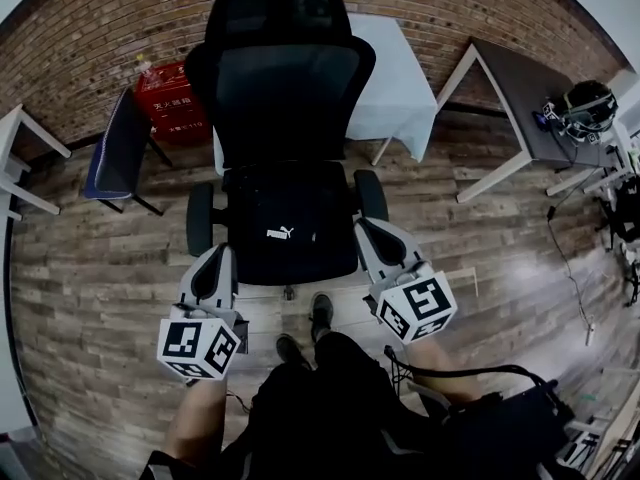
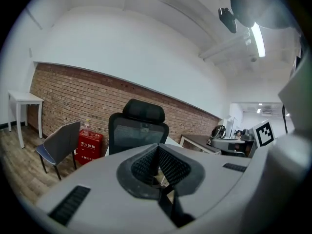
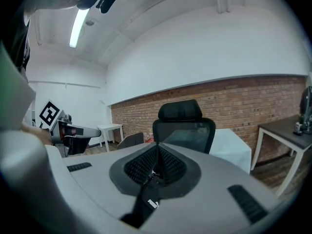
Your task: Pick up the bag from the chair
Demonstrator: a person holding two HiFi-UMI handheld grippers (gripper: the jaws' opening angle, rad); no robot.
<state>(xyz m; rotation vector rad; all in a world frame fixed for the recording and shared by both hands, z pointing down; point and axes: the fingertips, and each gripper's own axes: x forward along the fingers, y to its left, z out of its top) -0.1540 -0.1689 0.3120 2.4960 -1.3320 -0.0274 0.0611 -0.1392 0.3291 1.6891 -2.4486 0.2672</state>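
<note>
Head view: black bag [image 1: 290,233] lies flat on the seat of the office chair [image 1: 285,78], white logo facing up, btwn the two armrests. Left gripper [image 1: 222,256] sits just beside the seat's front-left corner and right gripper [image 1: 366,230] by the front-right corner. Both point toward the chair, one each side of the bag, prob. so the person can come at it from both ends. Neither touches the bag.

Left gripper view: pads pressed together, nothing pinched. Chair back stands beyond the tips; the bag itself is hidden under the gripper body, which points nearly level, i.e. over the seat rather than down at it.

Right gripper view: jaws likewise closed tight w/ nothing btwn the pads. A dark strip w/ a small white logo tag [image 3: 152,203] shows thru the slot below them, prob. the bag underneath, not held.

Judgement: approach stage only. Jaws would need to spread before any grab.
</note>
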